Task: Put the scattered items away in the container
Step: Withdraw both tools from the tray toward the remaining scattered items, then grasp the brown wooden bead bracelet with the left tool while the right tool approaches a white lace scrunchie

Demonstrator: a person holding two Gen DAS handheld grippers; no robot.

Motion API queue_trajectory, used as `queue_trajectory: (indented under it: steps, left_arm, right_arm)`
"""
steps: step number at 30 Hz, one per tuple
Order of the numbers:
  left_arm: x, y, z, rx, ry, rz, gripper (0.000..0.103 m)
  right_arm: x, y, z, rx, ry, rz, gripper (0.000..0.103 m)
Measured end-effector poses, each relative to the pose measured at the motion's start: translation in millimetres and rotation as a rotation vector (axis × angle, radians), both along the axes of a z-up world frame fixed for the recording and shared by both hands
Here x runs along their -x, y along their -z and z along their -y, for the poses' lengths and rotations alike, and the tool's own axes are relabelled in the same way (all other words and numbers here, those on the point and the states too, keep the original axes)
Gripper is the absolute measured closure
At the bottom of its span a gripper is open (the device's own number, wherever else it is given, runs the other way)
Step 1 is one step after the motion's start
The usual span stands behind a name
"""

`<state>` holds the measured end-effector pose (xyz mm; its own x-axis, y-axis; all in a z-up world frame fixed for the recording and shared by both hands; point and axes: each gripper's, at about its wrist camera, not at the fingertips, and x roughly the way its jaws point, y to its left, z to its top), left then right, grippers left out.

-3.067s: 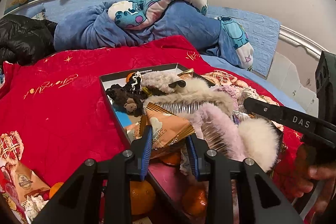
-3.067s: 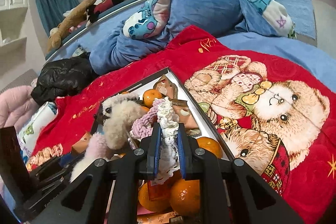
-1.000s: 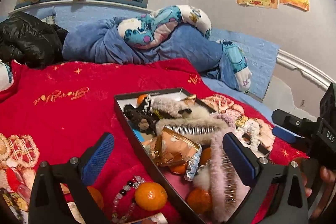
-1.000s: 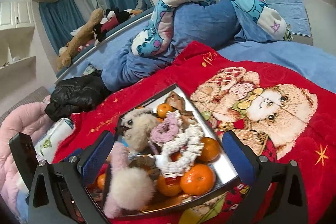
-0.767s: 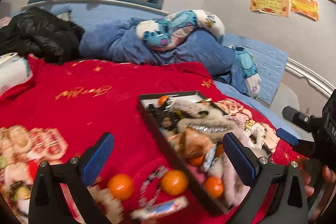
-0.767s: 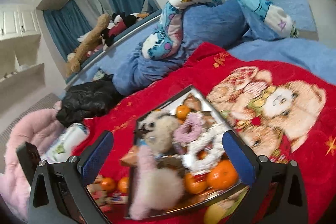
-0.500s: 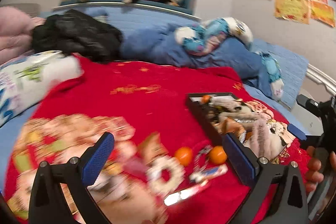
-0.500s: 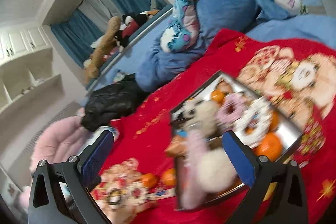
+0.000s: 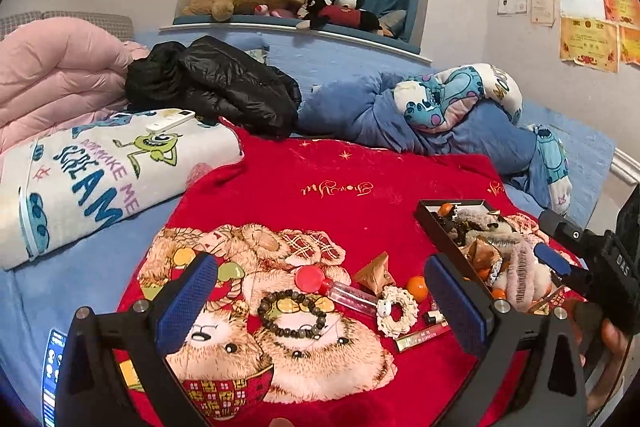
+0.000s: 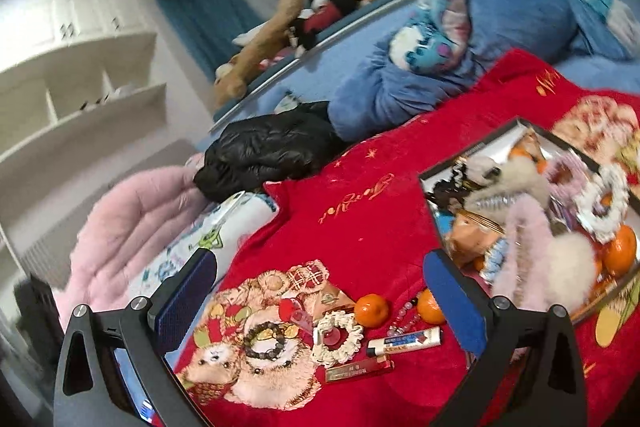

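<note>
Red blanket (image 9: 360,171) carries the leftovers at lower centre, beside the crowded container (image 10: 476,155) at right. Both the left gripper (image 9: 320,291) and right gripper (image 10: 320,291) gape empty. Best straddle the bead bracelet (image 9: 291,313) squarely, then pinch one side.

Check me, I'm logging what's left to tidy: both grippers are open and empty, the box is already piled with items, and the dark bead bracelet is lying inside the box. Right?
Not quite. The dark bead bracelet lies on the red blanket, outside the box, as the left wrist view shows. The rest holds: the left gripper and right gripper are open and empty, and the box is piled with items.
</note>
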<state>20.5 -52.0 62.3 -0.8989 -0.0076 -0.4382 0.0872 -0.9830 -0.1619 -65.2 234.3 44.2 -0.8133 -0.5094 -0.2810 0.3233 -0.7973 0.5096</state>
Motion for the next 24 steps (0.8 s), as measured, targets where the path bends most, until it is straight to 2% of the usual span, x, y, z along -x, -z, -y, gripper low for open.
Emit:
queue_trajectory:
  steps: [4,9,12,15,18,20,24]
  left_arm:
    - [20.6,-2.6,-6.2,0.024,0.012,0.022,0.0]
    - [41.0,-6.8,-3.9,0.043,0.001,0.045,0.0]
    - [45.1,-2.1,0.3,0.078,-0.018,0.027,0.0]
    - [47.5,16.3,10.6,0.099,-0.031,0.028,0.0]
    - [52.8,43.9,33.1,0.036,-0.025,0.056,0.0]
    - [62.6,65.1,48.7,-0.001,0.005,0.083,0.0]
    - [83.4,93.7,67.2,-0.023,-0.006,0.186,0.0]
  right_arm:
    - [1.7,-3.5,17.2,-0.036,-0.035,-0.044,0.0]
    - [-2.5,-2.3,45.3,-0.178,-0.058,-0.134,0.0]
    - [1.0,5.3,53.8,-0.22,-0.055,-0.122,0.0]
    - [5.5,11.2,55.4,-0.234,-0.032,-0.11,0.0]
    - [8.4,15.1,58.6,-0.279,-0.005,-0.129,0.0]
    - [13.3,21.8,62.2,-0.308,-0.009,-0.103,0.0]
    - [24.1,38.2,81.2,-0.413,-0.133,-0.042,0.0]
